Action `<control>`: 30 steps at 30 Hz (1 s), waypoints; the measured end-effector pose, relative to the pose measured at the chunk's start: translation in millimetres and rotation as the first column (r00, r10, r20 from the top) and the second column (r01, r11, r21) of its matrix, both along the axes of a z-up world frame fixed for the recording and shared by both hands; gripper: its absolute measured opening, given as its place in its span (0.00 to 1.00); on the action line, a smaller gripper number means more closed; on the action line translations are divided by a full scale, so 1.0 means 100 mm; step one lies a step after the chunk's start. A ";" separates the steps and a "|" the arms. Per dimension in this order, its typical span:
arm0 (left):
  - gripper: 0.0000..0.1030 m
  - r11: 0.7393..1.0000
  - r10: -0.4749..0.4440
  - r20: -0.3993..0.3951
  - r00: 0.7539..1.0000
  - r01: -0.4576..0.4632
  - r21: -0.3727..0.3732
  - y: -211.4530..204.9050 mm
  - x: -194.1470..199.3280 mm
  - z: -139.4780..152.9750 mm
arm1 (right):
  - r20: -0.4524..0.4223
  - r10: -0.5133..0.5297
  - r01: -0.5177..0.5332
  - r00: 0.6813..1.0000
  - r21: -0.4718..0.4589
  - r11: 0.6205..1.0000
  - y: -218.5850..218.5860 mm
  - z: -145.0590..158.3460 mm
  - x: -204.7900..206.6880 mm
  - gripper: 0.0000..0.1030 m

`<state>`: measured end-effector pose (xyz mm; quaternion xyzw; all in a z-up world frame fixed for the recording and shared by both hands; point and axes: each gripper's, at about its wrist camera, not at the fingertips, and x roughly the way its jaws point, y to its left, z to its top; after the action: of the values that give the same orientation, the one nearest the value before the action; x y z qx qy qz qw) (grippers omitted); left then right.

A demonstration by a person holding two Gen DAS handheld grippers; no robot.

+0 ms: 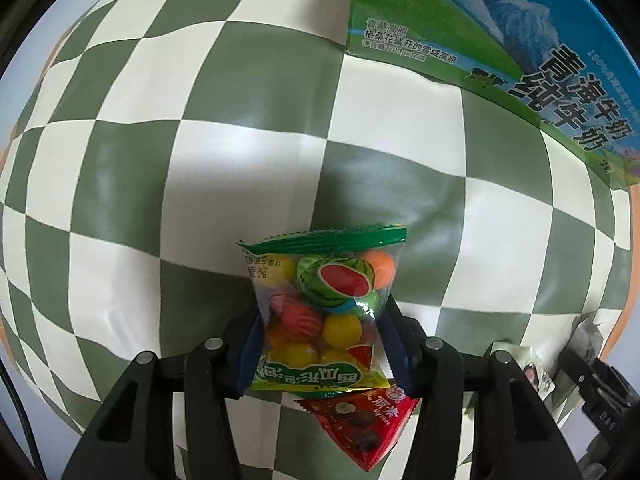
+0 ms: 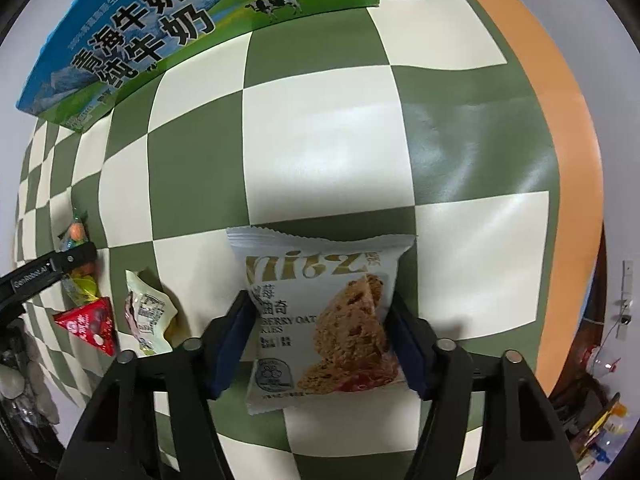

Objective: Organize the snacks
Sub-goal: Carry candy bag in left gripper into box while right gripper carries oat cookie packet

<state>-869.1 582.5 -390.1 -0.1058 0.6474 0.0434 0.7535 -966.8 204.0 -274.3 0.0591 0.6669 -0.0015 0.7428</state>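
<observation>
A clear bag of watermelon-shaped gum balls (image 1: 328, 280) with green sealed ends sits between the blue pads of my left gripper (image 1: 320, 312), which press on its two sides. Its lower end overlaps a red triangular chocolate packet (image 1: 360, 420) on the cloth. My right gripper (image 2: 320, 312) is shut on a pale grey berry oat cookie packet (image 2: 320, 332), with the pads against its edges. Both grippers point down at the table. From the right wrist view, the left gripper (image 2: 60, 264) stands at the far left over the gum bag (image 2: 80, 280).
A green and white checkered cloth (image 2: 320, 140) covers the table, with an orange rim (image 2: 568, 120) at the right. A large blue and green milk carton box (image 1: 520, 40) (image 2: 140, 32) stands at the far side. A pale wrapped snack (image 2: 150, 312) lies beside the red packet (image 2: 90, 324).
</observation>
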 end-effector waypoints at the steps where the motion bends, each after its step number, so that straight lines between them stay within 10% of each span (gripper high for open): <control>1: 0.49 1.000 -0.001 0.001 1.000 0.001 -0.002 0.00 -0.04 0.01 | 0.007 0.001 -0.001 1.000 0.003 1.000 0.00 0.02 -0.02 0.57; 15: 0.49 0.994 -0.033 0.165 0.986 0.049 -0.094 -0.24 -0.22 1.08 | 0.128 0.015 -0.043 0.992 0.222 0.974 0.19 0.83 -0.07 0.57; 25: 0.49 0.977 -0.161 0.317 0.935 0.197 -0.082 -0.53 0.97 2.15 | 0.363 0.079 -0.161 0.929 0.200 0.967 0.33 2.07 0.87 0.57; 30: 0.49 0.970 -0.207 0.261 0.943 0.232 -0.070 -0.66 1.78 2.18 | 0.372 0.091 -0.148 0.924 0.126 0.981 0.31 2.24 1.65 0.57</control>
<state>-690.6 516.3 -172.6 -0.0750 0.5557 -0.0869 0.8234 -801.5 235.3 -49.9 0.0739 0.5182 0.1057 0.8455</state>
